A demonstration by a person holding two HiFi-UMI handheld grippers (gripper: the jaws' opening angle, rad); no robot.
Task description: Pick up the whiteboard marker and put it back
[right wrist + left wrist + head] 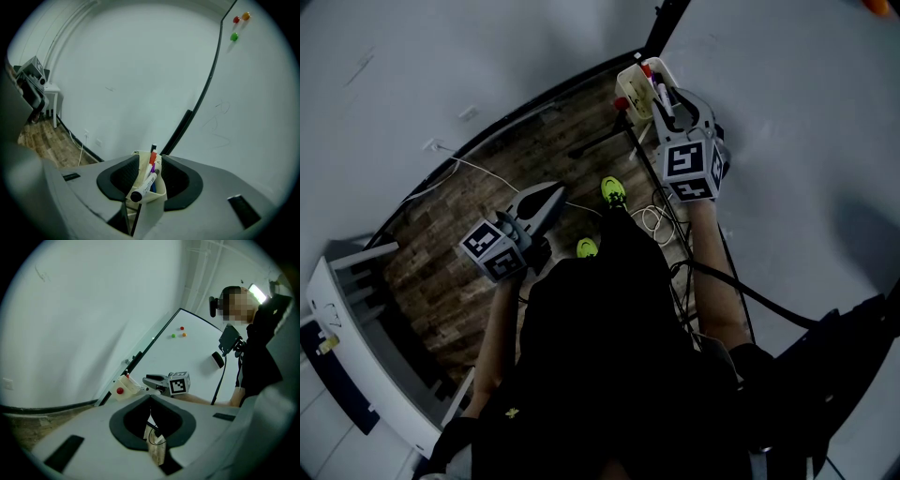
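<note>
One marker (145,185) leans in the holder (158,193), loose between the right gripper's (150,161) parted jaws; backing out crooked could flick it out.

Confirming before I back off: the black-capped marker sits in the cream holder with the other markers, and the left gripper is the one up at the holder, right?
Not the left: the right gripper view shows the right gripper at the cream holder, jaws open either side of it. The black-capped marker sits there with the other markers. The left gripper hangs over the floor.
</note>
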